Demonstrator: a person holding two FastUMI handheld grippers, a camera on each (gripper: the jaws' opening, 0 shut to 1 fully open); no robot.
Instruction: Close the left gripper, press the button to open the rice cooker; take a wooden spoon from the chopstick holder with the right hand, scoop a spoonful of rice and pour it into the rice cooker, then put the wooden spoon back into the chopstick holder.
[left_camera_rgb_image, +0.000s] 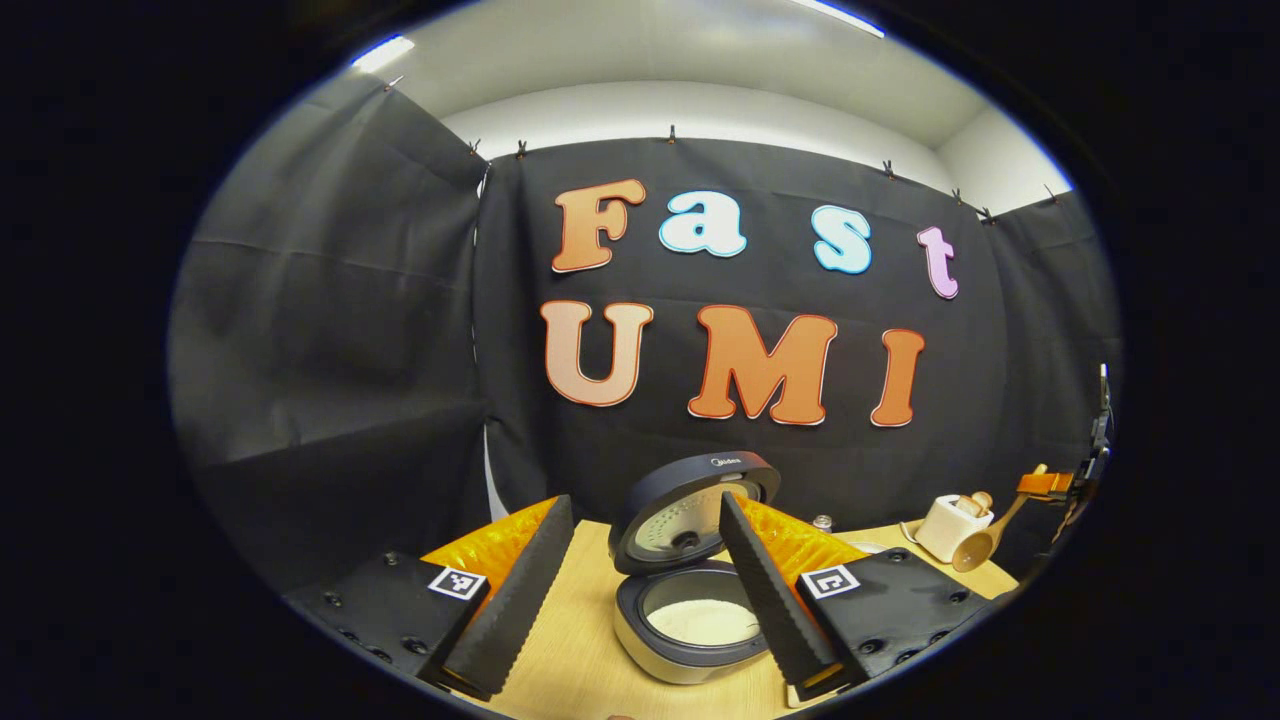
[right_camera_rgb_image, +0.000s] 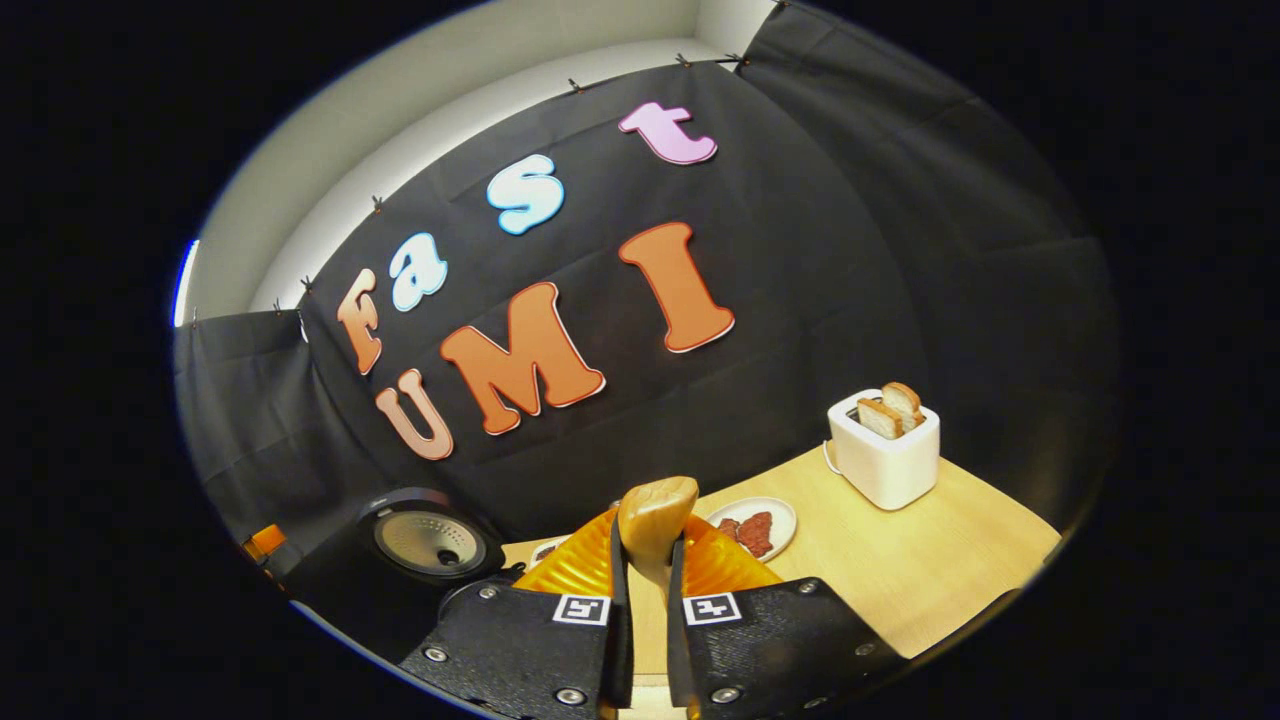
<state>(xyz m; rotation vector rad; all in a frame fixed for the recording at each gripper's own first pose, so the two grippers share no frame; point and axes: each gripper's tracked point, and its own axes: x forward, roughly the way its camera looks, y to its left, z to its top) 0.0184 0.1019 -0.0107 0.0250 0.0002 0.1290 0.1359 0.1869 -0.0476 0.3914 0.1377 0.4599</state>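
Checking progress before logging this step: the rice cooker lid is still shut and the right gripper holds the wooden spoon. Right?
Not quite: the rice cooker lid is open, raised over the pot, as the left gripper view shows. The right gripper does hold the wooden spoon.

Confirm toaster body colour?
White; the toaster shows best in the right gripper view, toast slices sticking out the top.

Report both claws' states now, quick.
Left claw: open, holding nothing, above the open rice cooker.
Right claw: shut on the wooden spoon.
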